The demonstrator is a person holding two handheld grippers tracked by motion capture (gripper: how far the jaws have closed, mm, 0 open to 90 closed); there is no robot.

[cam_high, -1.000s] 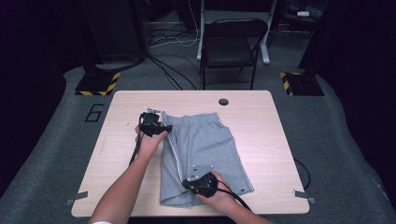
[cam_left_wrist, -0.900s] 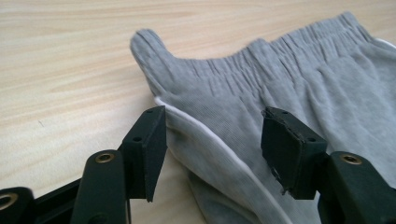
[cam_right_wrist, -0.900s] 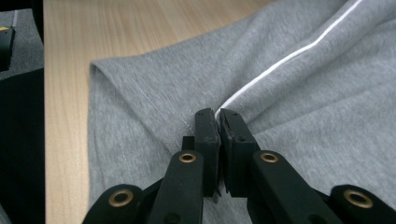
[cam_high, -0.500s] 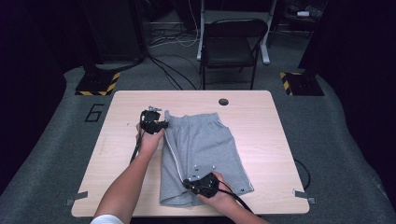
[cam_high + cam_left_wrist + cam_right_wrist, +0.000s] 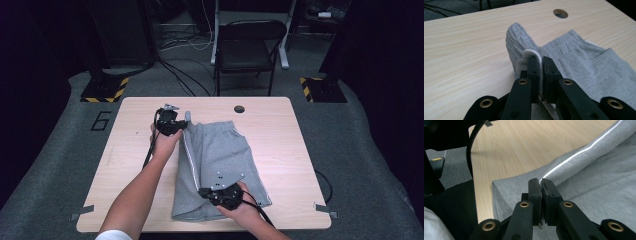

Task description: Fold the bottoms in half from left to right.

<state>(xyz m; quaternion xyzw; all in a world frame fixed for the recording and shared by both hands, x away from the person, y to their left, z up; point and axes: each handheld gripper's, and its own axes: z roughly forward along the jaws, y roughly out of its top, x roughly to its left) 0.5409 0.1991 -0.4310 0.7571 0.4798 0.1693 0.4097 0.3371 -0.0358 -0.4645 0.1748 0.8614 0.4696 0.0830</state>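
Grey shorts (image 5: 220,160) with a white side stripe lie on the wooden table (image 5: 290,125), waistband toward the far side. My left gripper (image 5: 171,125) is shut on the waistband corner (image 5: 524,53) at the shorts' far left, lifting a fold of cloth. My right gripper (image 5: 220,194) is shut on the striped side edge (image 5: 564,163) near the hem, close to the table's front edge. In the right gripper view the white stripe runs up and away from the closed jaws (image 5: 541,185). The left half of the shorts stands raised between the two grippers.
A round cable hole (image 5: 239,109) lies in the table beyond the shorts. A black folding chair (image 5: 247,47) stands behind the table. Bare wood lies to the left (image 5: 125,165) and right of the shorts. Cables trail from both grippers.
My left gripper has carried the waistband corner slightly farther back and right. The right gripper has barely shifted.
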